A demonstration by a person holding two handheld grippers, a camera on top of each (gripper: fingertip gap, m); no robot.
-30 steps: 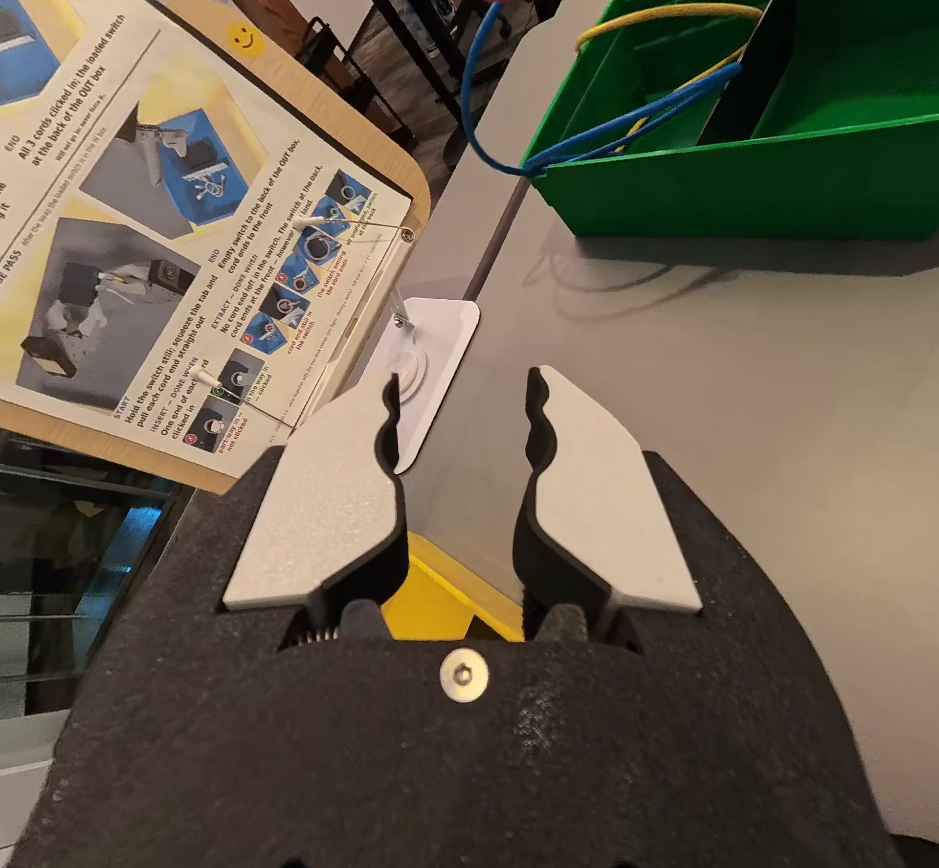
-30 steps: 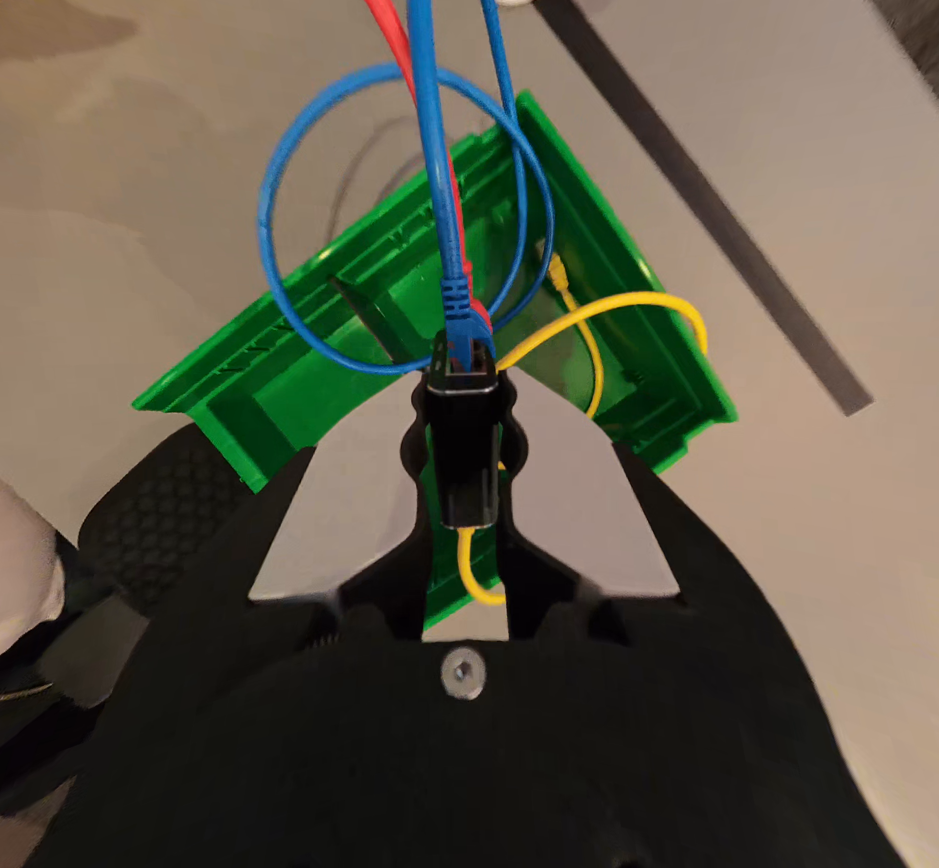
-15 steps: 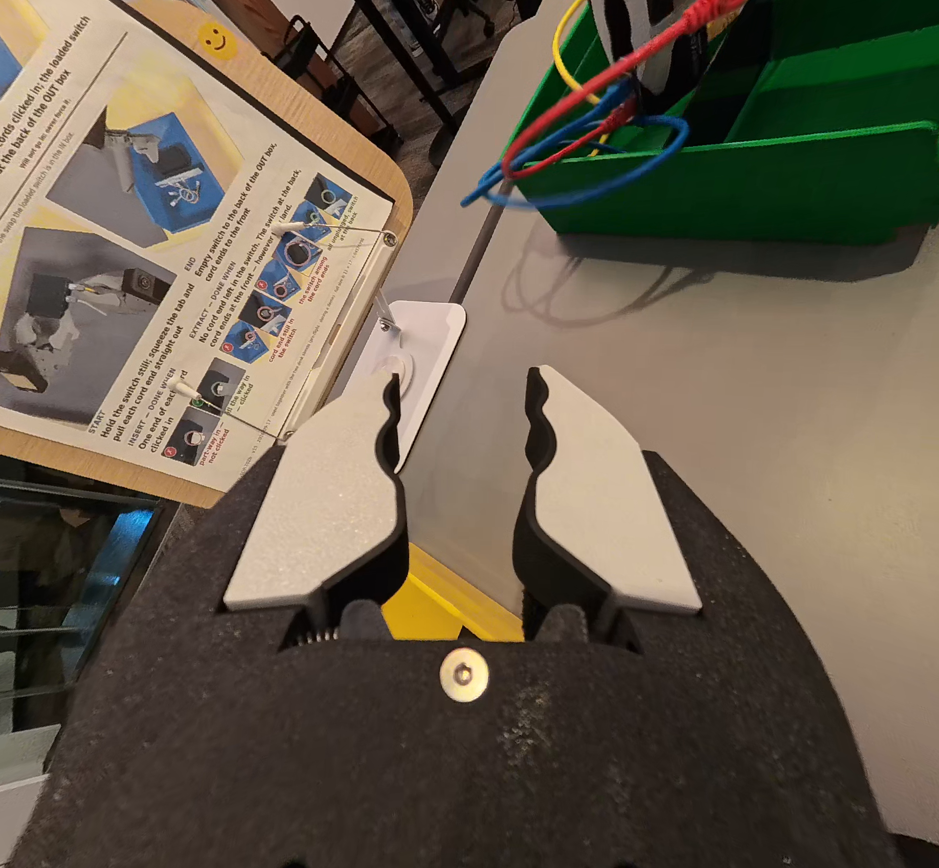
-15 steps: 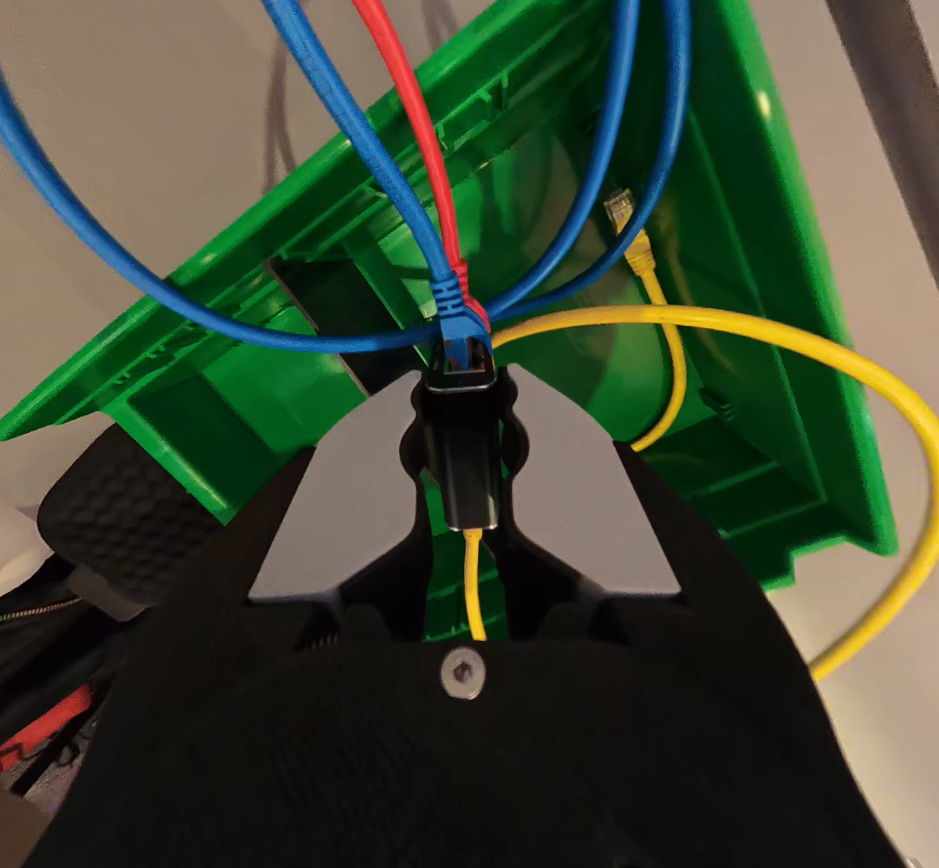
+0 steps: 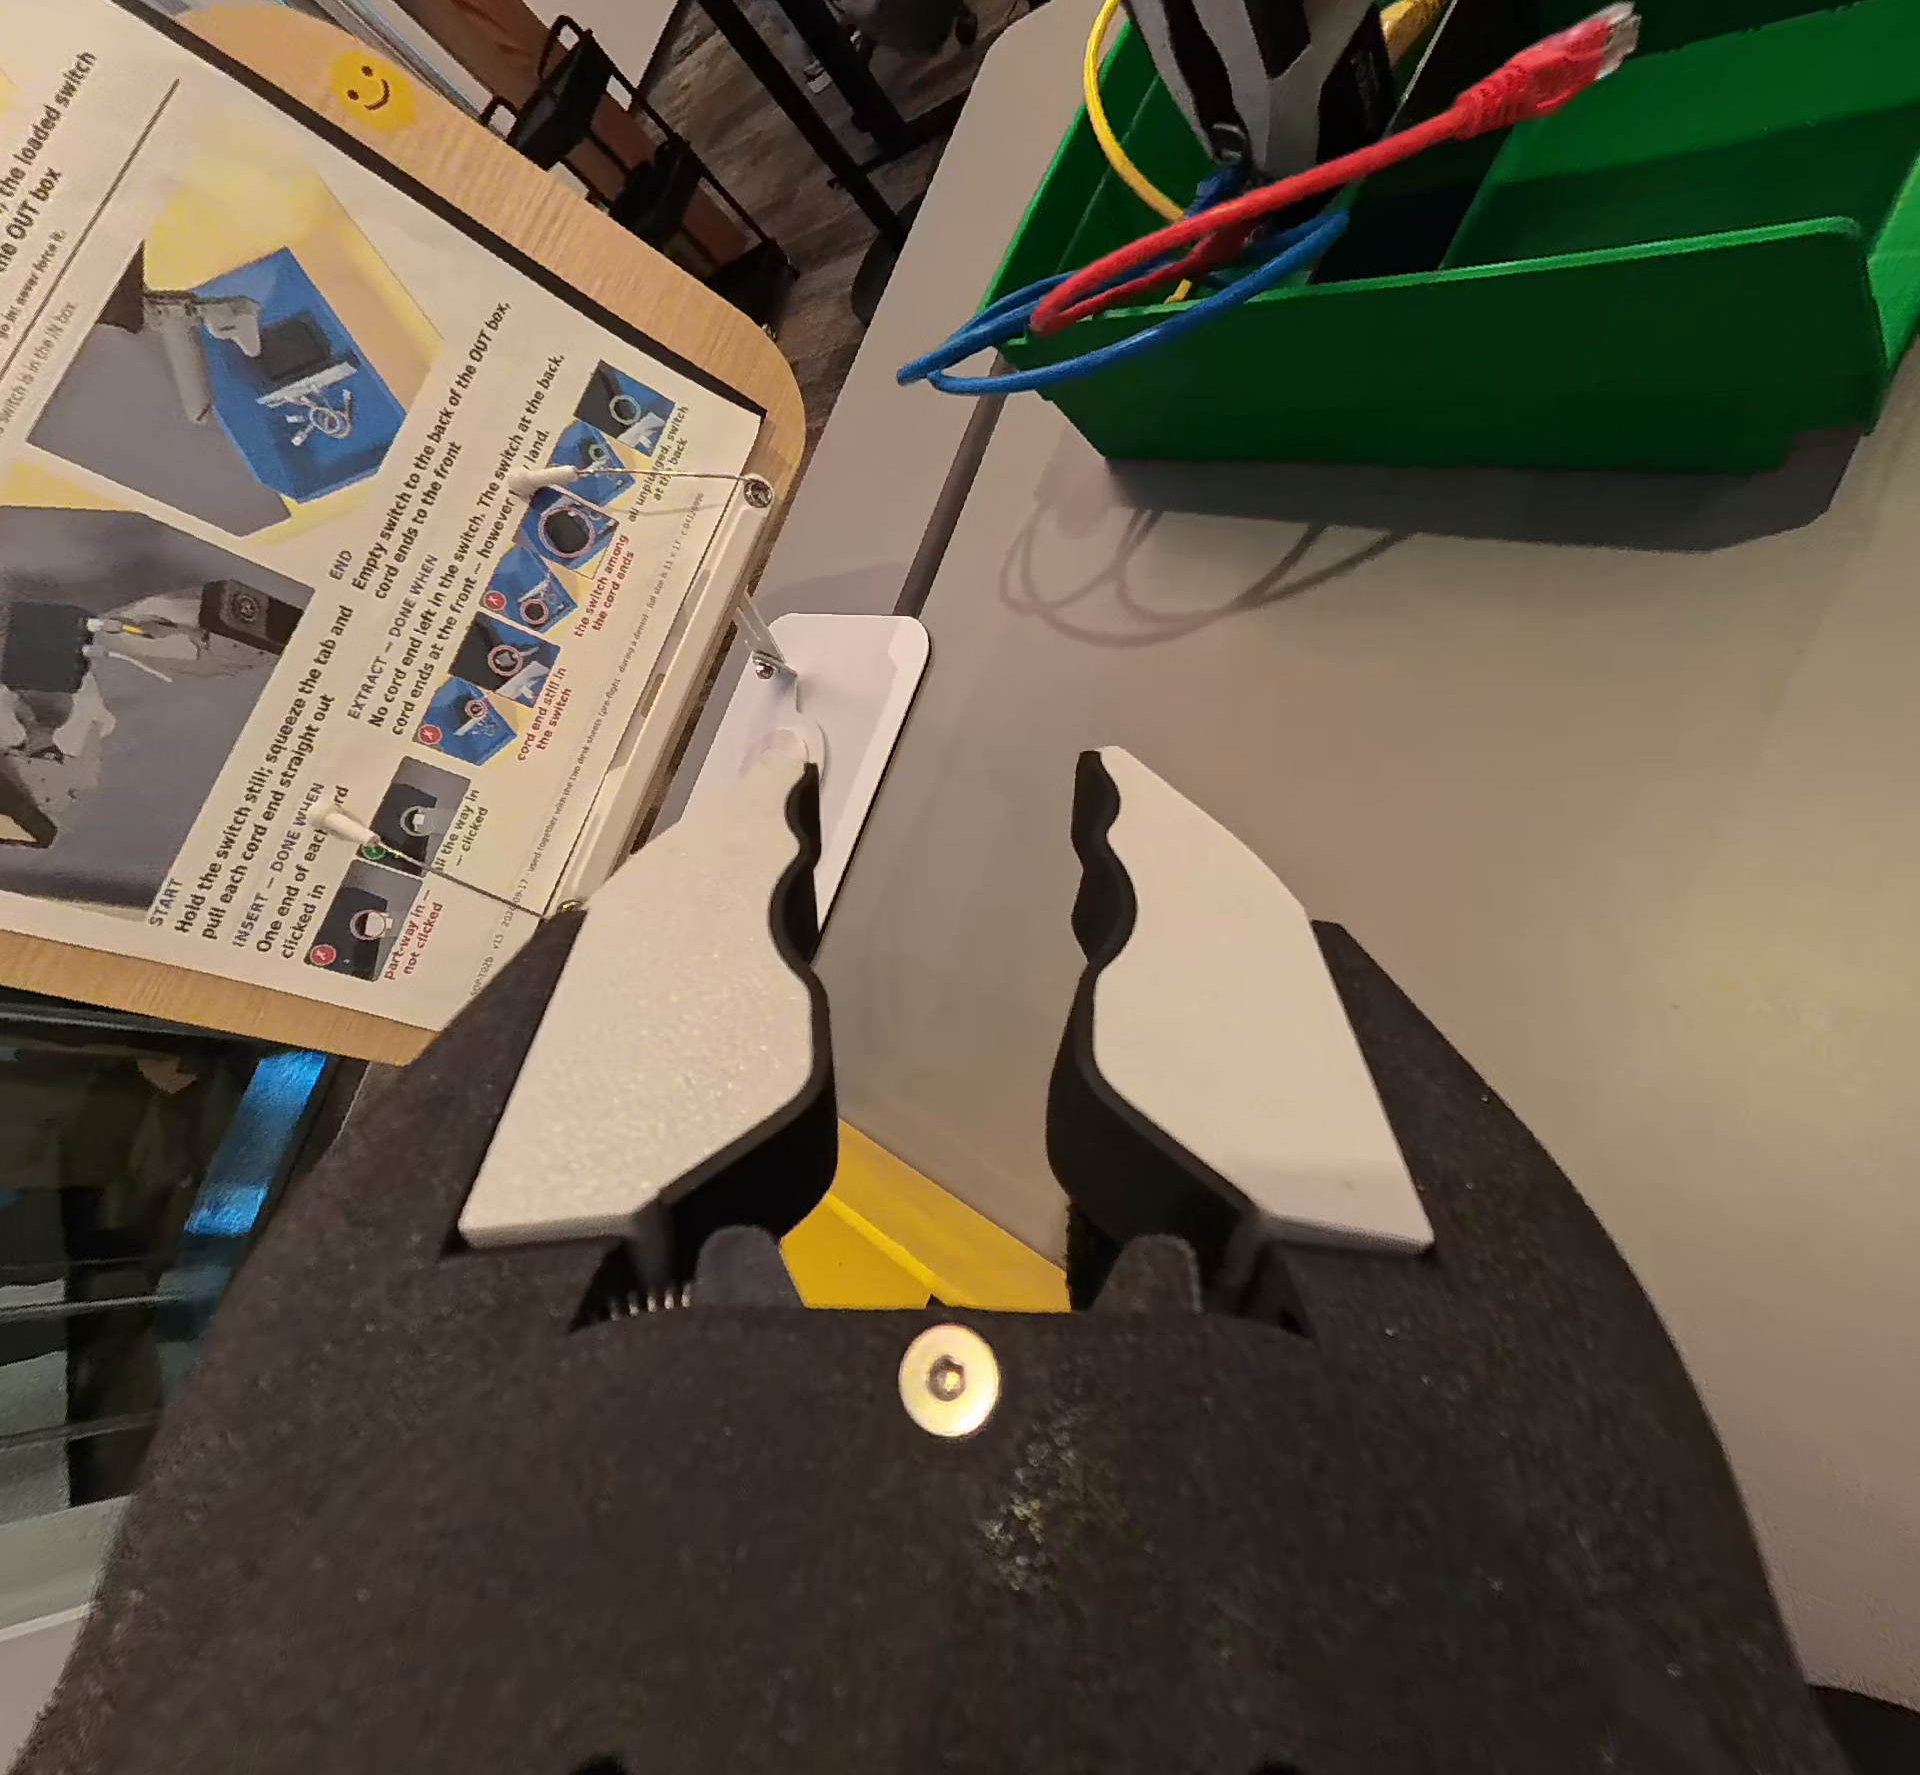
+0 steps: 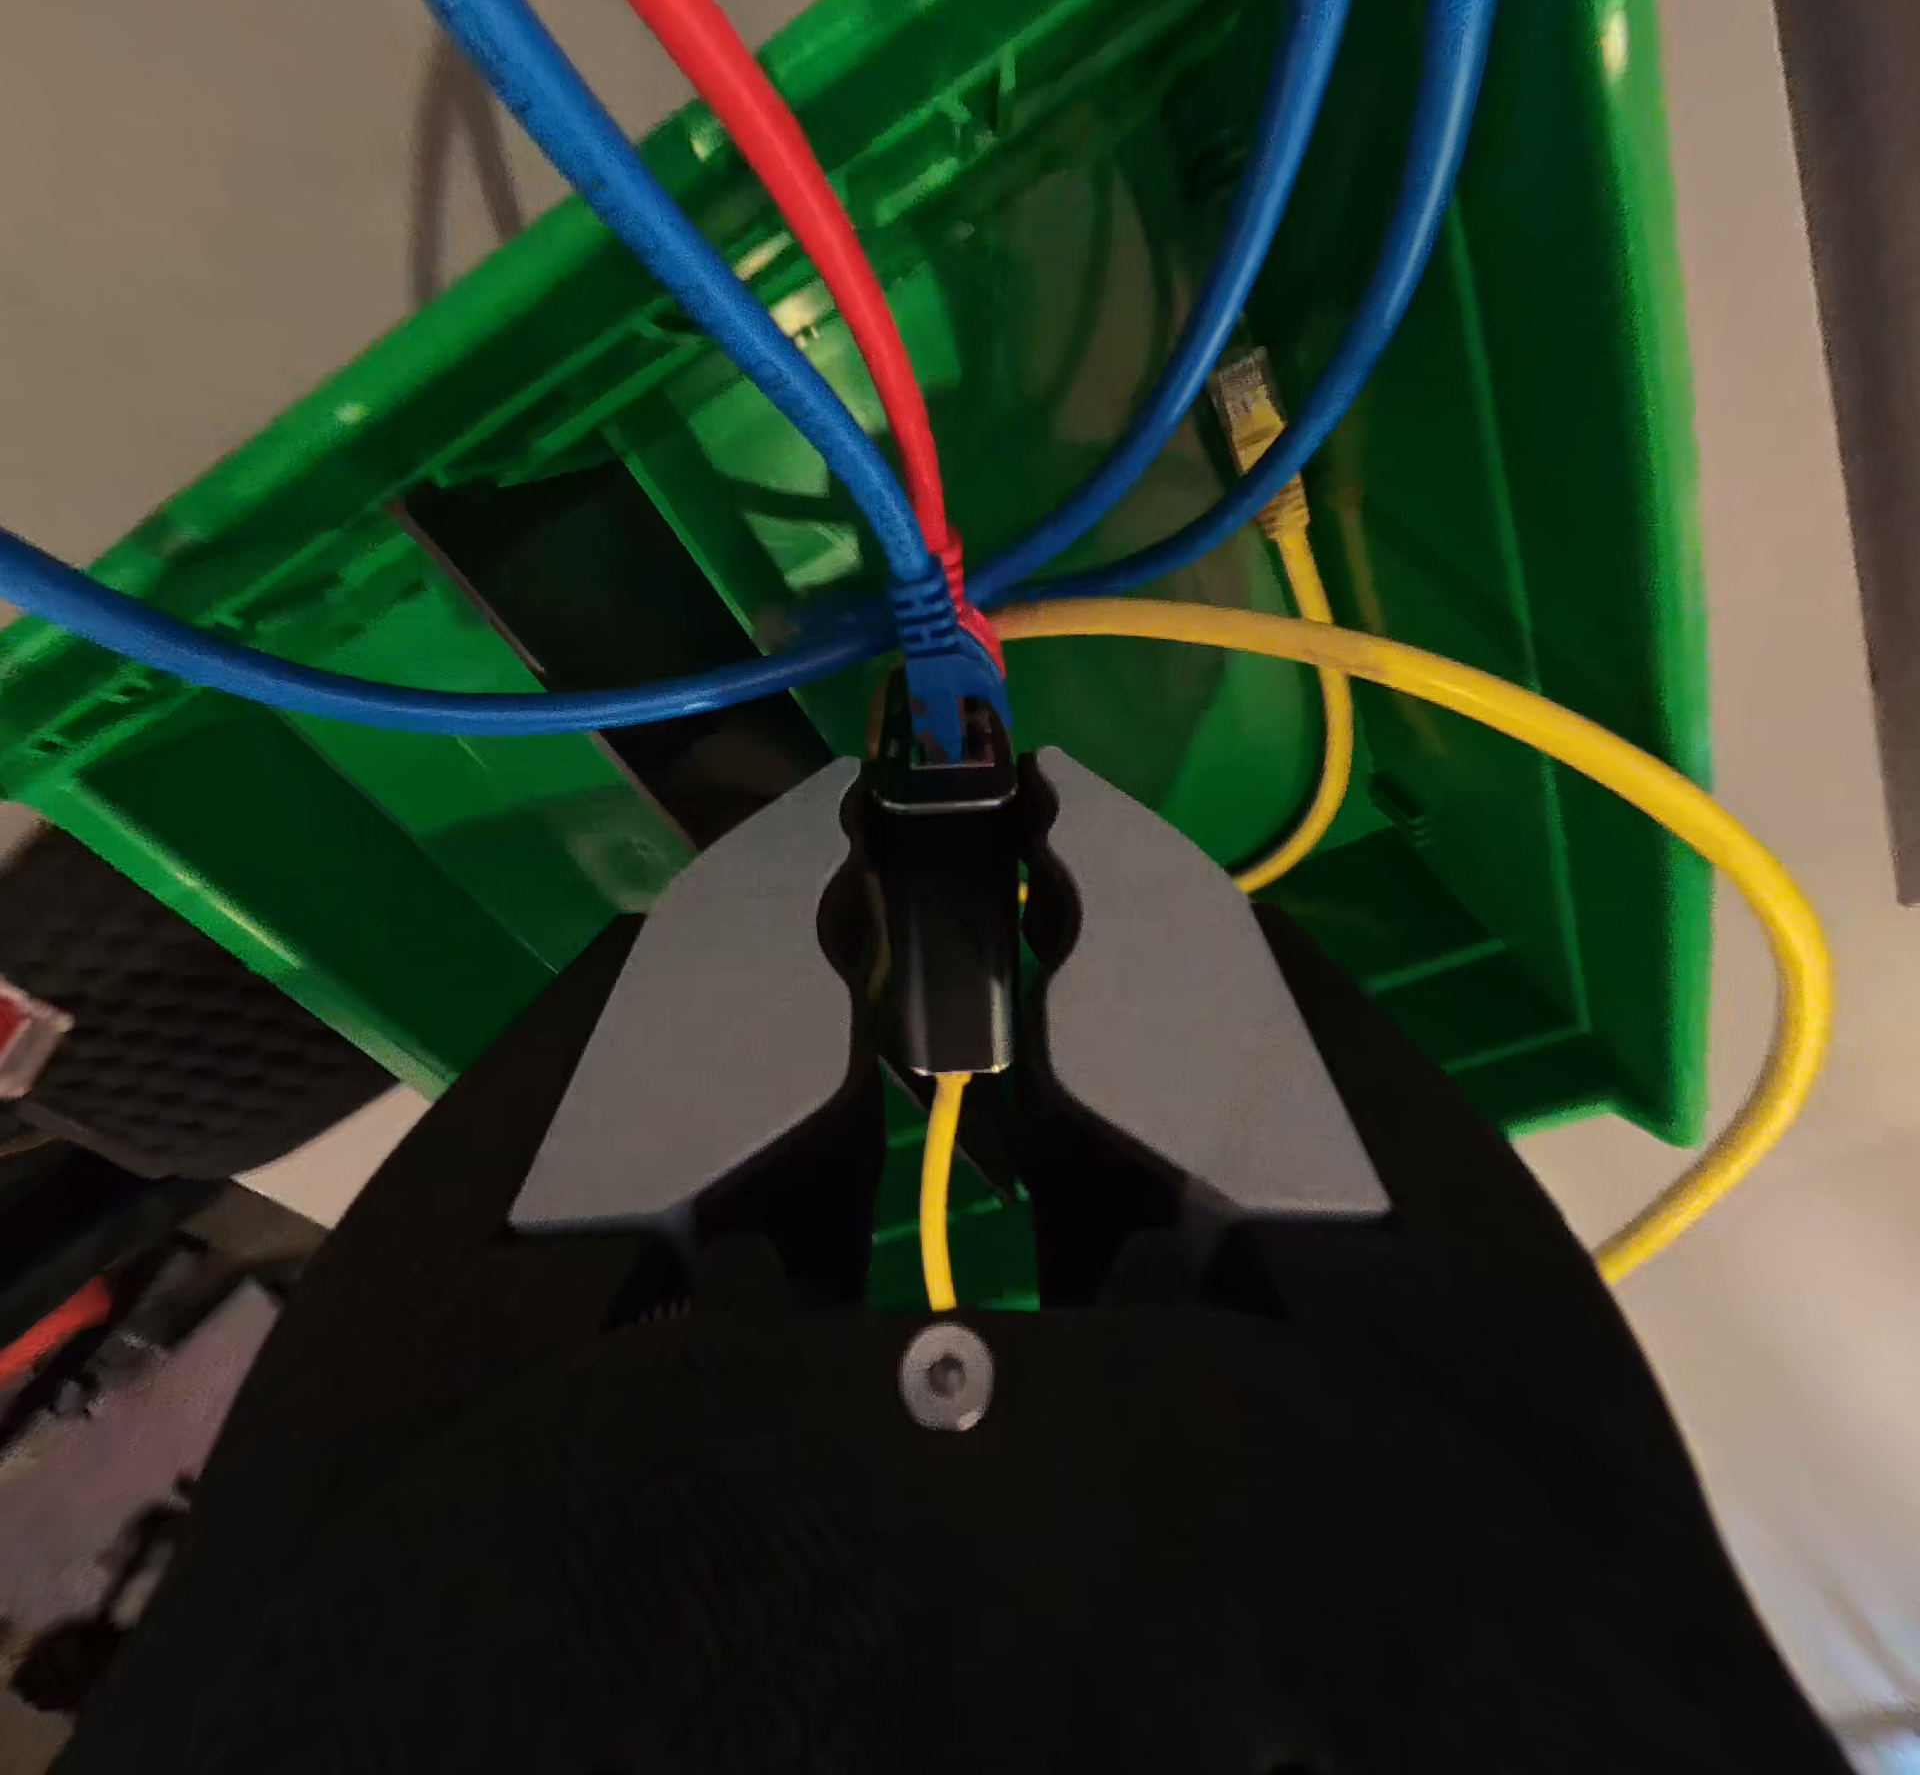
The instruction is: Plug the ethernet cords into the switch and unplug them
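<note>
My right gripper (image 6: 945,764) is shut on a small black switch (image 6: 951,925) and holds it low over the green bin (image 6: 1538,582). Blue (image 6: 665,198), red (image 6: 790,156) and yellow (image 6: 1558,738) ethernet cords run out of the switch's front end. The yellow cord's free plug (image 6: 1252,406) lies in the bin. My left gripper (image 5: 940,769) is open and empty over the grey table, well short of the bin (image 5: 1455,375). In the left wrist view the right gripper (image 5: 1247,11) stands in the bin, with the red cord's (image 5: 1351,167) free plug sticking out to the right.
A wooden instruction board (image 5: 312,530) on a white stand (image 5: 852,686) leans at the left of the table. A dark seam (image 5: 945,499) splits the two grey tabletops. Chairs and black frames stand beyond the far edge. The blue cord loop (image 5: 1039,354) hangs over the bin's front wall.
My right gripper has come down with the switch and cords toward the green bin, which now fills its view. The left gripper has stayed open and nearly still.
</note>
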